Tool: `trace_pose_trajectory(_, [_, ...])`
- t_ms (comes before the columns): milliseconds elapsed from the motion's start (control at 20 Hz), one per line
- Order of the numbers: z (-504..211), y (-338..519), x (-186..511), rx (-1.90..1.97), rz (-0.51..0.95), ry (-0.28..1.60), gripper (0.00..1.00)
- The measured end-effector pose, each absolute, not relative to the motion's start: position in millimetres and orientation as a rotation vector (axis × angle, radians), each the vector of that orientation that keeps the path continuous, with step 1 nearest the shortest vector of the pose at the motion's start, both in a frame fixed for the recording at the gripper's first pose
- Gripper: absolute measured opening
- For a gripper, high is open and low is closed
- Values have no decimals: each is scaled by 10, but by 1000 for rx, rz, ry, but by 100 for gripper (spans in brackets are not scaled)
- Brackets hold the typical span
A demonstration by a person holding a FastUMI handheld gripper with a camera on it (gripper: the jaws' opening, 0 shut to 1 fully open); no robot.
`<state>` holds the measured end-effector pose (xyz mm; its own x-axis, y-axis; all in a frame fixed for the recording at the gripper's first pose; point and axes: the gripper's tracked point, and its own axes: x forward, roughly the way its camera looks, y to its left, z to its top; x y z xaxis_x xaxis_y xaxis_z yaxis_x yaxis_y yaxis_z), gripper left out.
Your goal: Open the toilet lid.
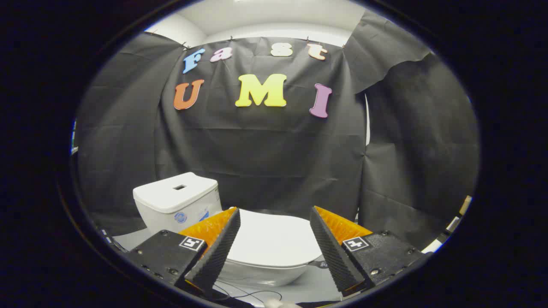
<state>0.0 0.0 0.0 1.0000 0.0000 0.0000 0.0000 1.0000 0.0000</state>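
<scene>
Lying flat and closed on the bowl, the toilet lid point(274, 237) sits just ahead of the gripper point(274, 216), framed between its spread, empty fingers, likely lined up to reach its front rim. Behind it stands the cistern point(175, 203); the fingers hide the lid's side edges and hinge.

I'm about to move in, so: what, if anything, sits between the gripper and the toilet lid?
Nothing visible does. The gripper is open, its fingers spread apart, and the closed toilet lid lies just ahead between them with open space in front. The tank stands off to one side, beyond the lid.
</scene>
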Motion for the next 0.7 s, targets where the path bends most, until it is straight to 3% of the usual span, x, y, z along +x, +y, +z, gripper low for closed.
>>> trace_pose_trajectory(700, [61,-168,-18,24,-49,-9,100])
